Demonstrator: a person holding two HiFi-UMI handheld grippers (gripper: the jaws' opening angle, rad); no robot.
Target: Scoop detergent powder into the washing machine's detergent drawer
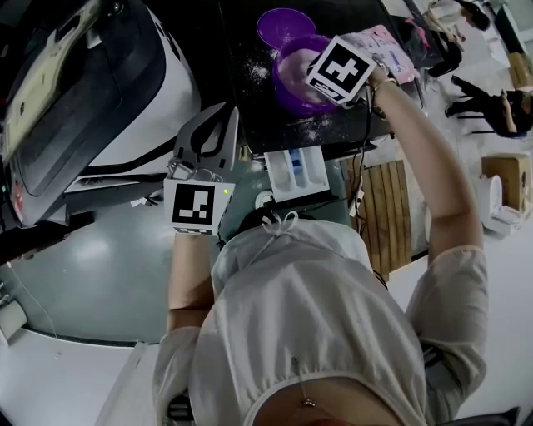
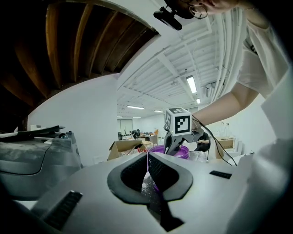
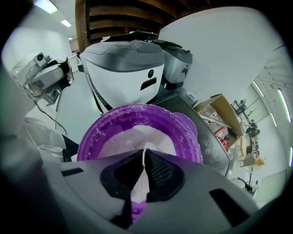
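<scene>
Right gripper [image 3: 145,157] clenched, tips down over the purple tub [image 3: 183,125], right at the white powder [image 3: 132,139]; nothing made out between its jaws. Tub sits on the black top [image 1: 250,108], spilt grains around it, purple lid [image 1: 281,25] just beyond. Drawer [image 1: 297,170] stands open below the top's edge, between the 2 arms, apart from the tub. Left gripper [image 2: 147,160] also clenched, nothing seen in it, just left of the drawer, aimed toward the tub.
</scene>
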